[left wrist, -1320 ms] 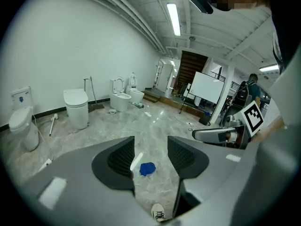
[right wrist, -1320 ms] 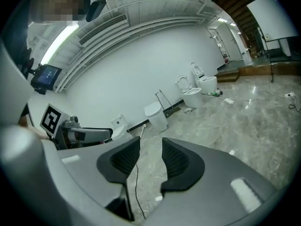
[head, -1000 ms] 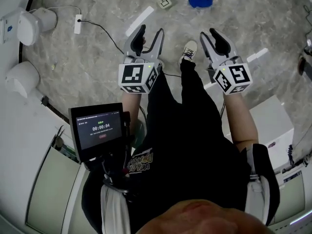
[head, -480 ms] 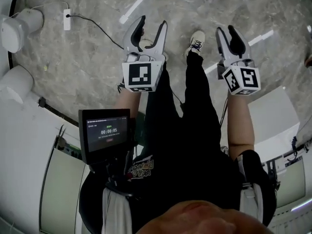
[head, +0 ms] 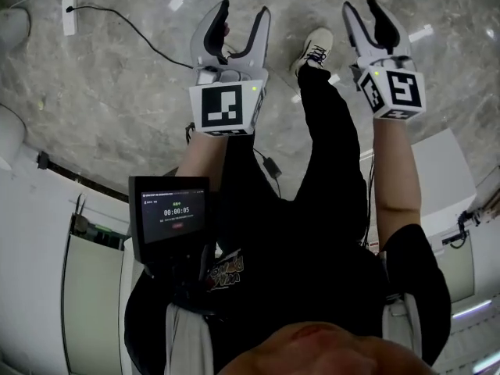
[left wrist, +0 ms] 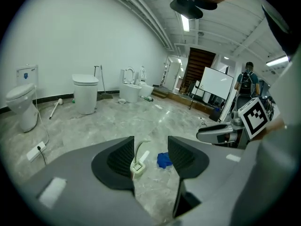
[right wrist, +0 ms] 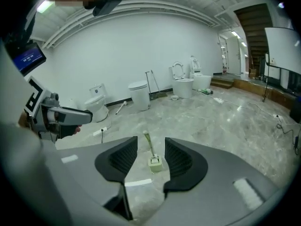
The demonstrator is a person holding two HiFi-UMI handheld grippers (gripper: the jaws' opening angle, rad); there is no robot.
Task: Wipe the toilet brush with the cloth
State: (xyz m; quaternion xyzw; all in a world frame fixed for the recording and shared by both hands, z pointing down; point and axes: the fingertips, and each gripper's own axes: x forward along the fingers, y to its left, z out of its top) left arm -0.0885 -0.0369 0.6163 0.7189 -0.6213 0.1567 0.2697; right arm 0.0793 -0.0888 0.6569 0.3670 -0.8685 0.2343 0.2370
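Observation:
The toilet brush (left wrist: pixel 136 162) stands in its pale square holder on the grey floor, handle leaning; the right gripper view shows the toilet brush (right wrist: pixel 154 160) too. A blue cloth (left wrist: pixel 163 160) lies crumpled just right of it. Neither shows in the head view. My left gripper (head: pixel 244 20) is open and empty, held well above the floor. My right gripper (head: pixel 363 12) is open too; its jaws have just been opening, with nothing between them. The brush and cloth lie on the floor some way beyond both grippers.
Several toilets (left wrist: pixel 85 92) stand along the white wall. A power strip (head: pixel 69 14) with a black cable lies on the floor at left. My shoe (head: pixel 315 45) sits between the grippers. A white cabinet (head: pixel 437 180) stands at right. A person (left wrist: pixel 245 84) stands far off by a whiteboard.
Both grippers have sunk toward the floor. The brush holder and the blue cloth have slid out of the top of the head view. The right jaws stand wider.

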